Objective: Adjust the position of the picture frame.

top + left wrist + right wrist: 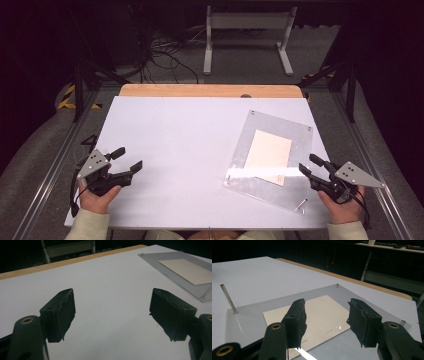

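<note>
Right claw (311,167) open, at acrylic plate (239,165) edge

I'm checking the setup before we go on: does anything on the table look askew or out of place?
Yes. The clear acrylic frame lies turned at an angle to the white table, and the cream card inside it follows that tilt. One metal pin stands taller than the other corner pins. Both claws are open and hold nothing.

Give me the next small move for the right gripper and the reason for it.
Probably ease the right gripper forward and down toward the near edge of the clear acrylic frame. Its jaws stand open above the frame and the cream card under the panel, pressing on nothing. The left gripper rests open, far off.
</note>
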The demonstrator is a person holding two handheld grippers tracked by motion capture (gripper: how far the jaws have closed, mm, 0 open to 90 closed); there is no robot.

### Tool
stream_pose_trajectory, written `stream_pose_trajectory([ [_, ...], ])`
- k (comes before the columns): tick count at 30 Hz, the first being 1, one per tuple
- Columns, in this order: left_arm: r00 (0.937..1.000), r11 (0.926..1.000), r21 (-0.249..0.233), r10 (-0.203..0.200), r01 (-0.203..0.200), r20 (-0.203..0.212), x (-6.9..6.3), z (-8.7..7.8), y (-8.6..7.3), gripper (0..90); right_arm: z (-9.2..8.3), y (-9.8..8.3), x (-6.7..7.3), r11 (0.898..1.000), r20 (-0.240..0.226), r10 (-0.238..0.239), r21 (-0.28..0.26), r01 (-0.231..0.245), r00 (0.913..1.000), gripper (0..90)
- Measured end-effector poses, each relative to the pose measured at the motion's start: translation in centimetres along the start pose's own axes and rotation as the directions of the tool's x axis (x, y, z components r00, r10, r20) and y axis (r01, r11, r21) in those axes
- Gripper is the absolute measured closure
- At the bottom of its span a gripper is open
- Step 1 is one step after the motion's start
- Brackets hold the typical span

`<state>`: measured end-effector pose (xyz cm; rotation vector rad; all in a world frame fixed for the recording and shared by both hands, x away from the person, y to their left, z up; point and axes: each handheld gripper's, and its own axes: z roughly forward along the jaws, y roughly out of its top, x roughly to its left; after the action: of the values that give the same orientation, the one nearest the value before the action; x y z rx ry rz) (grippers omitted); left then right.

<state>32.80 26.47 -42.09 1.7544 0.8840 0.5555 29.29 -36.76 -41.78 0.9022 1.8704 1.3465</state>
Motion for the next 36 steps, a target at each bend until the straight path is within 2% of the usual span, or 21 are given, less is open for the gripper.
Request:
stream_pose_trajectory([
  [7,0.9999,1.0000,0.004,-0.003,0.003,-0.016,-0.2,-0.2,0.1,21.2,-0.2,0.1,0.0,1.000,-0.004,0.003,0.012,-0.003,1.0000,48.8],
  [10,0.9998,0.9999,0.012,0.004,-0.004,-0.021,-0.3,-0.1,0.0,21.1,-0.6,0.4,0.0,0.999,-0.006,0.009,0.038,-0.009,0.9999,53.6],
  [13,0.9998,0.9999,0.012,0.002,-0.002,-0.021,-0.3,0.0,0.0,21.1,-1.1,0.8,0.3,0.997,-0.010,-0.007,0.074,0.008,0.9999,57.9],
  [17,0.9998,0.9998,0.018,0.005,-0.005,-0.019,-0.3,0.1,0.0,21.1,-1.6,1.1,0.6,0.994,-0.037,-0.011,0.104,0.015,0.9993,60.3],
  [22,0.9998,0.9997,0.025,0.004,-0.003,-0.019,-0.5,0.2,0.0,21.1,-1.9,1.7,1.4,0.994,-0.076,-0.023,0.109,0.031,0.9968,60.4],
  [28,0.9998,0.9995,0.032,0.001,-0.001,-0.019,-0.5,0.4,0.0,21.2,-3.0,2.0,2.9,0.991,-0.150,-0.041,0.122,0.060,0.9878,60.4],
  [36,1.0000,0.9991,0.041,0.008,-0.008,-0.003,-0.6,1.0,0.1,21.2,-3.9,1.8,3.8,0.985,-0.206,-0.014,0.163,0.049,0.9784,61.7],
])
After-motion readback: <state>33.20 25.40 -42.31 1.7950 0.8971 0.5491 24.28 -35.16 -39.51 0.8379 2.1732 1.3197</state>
